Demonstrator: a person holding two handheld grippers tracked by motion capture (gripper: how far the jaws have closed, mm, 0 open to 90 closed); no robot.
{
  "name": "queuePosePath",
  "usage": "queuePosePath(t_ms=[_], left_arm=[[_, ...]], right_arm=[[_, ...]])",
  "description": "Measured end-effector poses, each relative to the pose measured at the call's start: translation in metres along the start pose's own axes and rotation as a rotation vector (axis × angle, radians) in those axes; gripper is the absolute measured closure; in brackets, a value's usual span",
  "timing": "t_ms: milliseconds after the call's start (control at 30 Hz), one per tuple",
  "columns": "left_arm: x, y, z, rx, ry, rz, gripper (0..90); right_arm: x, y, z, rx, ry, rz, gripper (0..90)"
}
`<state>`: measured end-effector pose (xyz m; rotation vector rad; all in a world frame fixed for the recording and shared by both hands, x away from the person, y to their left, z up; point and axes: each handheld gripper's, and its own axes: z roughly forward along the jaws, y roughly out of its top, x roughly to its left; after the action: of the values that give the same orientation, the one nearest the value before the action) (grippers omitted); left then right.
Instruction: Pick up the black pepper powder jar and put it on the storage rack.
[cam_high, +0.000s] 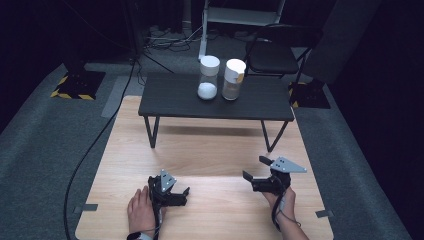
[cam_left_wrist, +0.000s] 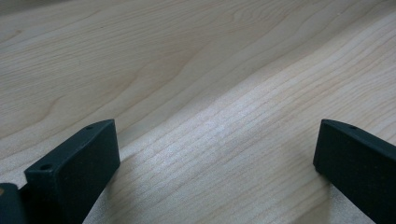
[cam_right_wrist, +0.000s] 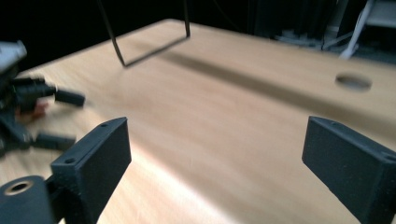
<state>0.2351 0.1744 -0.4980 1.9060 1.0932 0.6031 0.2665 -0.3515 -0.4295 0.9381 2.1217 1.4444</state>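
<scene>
Jars stand side by side on the small black table (cam_high: 170, 102) at the far end of the wooden tabletop (cam_high: 210, 150) — a white-lidded jar (cam_high: 208, 78) holding white powder on the left, a second jar (cam_high: 233, 80) with a tan label touching or nearly touching it on the right. Both lie straight ahead of the grippers and well apart from them, upright, long axes vertical. The left gripper (cam_high: 186, 195) rests low on the wood near the person's edge, jaws spread with only bare grain between them. The right gripper (cam_high: 255, 169) hangs just above the tabletop, jaws likewise parted and holding nothing. Judging by position, the right gripper sits a little farther forward — so it is nearer the labelled jar, and a forward reach over the black table's front edge would be needed.
</scene>
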Motion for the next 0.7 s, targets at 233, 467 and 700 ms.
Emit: queuePosePath(t_ms=[233,467,700], left_arm=[[0.0,0.0,0.0,0.0,0.001,0.001,0.0],[0.0,0.0,0.0,0.0,0.002,-0.001,0.0],[0.0,0.0,0.0,0.0,0.002,-0.001,0.0]], right_arm=[[0.01,-0.029,0.009,0.129,0.037,-0.048,7.2],[0.032,-0.036,0.011,0.183,-0.002,-0.161,5.5],[0.047,-0.036,0.012,0.264,-0.024,-0.204,4.6]])
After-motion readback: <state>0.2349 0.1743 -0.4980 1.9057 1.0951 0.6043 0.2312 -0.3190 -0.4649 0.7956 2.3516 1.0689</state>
